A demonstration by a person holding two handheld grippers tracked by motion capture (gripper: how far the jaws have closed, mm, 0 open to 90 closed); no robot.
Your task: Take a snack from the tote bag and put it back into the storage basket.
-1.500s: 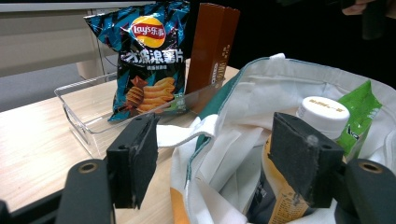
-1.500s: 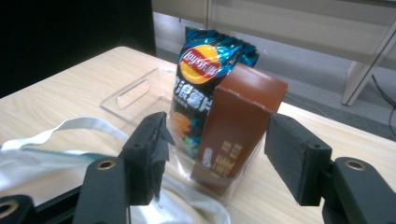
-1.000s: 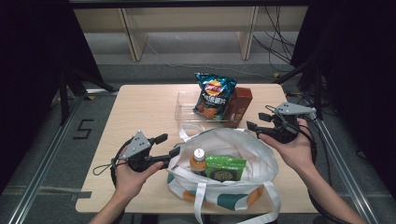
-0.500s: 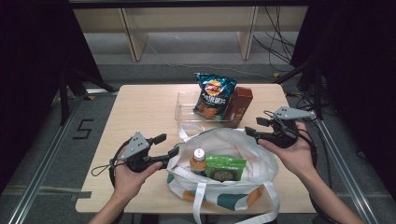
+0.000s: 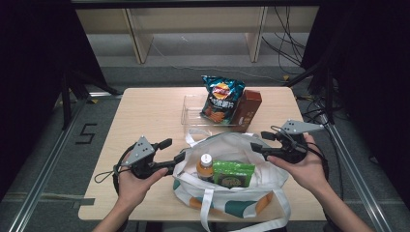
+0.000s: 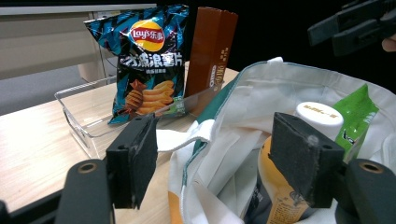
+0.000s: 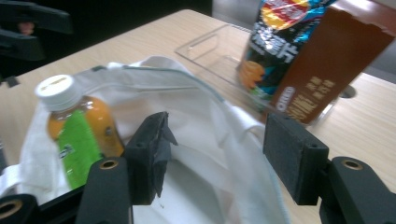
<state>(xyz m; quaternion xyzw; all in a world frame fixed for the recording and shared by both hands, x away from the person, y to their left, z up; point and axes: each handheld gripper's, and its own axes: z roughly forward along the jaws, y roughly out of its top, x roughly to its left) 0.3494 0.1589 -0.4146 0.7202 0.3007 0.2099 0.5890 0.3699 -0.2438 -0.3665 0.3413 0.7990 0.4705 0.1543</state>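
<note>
A white tote bag [image 5: 227, 144] with green and orange patches sits open at the table's near edge. Inside it stand an orange drink bottle [image 5: 205, 165] with a white cap and a green packet [image 5: 233, 174]. My left gripper [image 5: 174, 150] is open at the bag's left rim; in the left gripper view the gripper [image 6: 217, 158] has the rim [image 6: 219, 100] between its pads without pressing it. My right gripper [image 5: 259, 141] is open over the bag's right rim; in the right gripper view the gripper [image 7: 229, 158] has white fabric [image 7: 196, 126] below its jaws.
Behind the bag, a clear plastic tray [image 5: 193, 110] holds a blue Lay's chip bag [image 5: 221, 99] and a brown Oreo box [image 5: 247, 110], both upright. The wooden table [image 5: 145, 111] has bare room at the left and far side. Dark curtains flank it.
The right gripper has shifted slightly down and nearer, closer to the bag's right rim. The left gripper and the bag's contents have stayed put.
</note>
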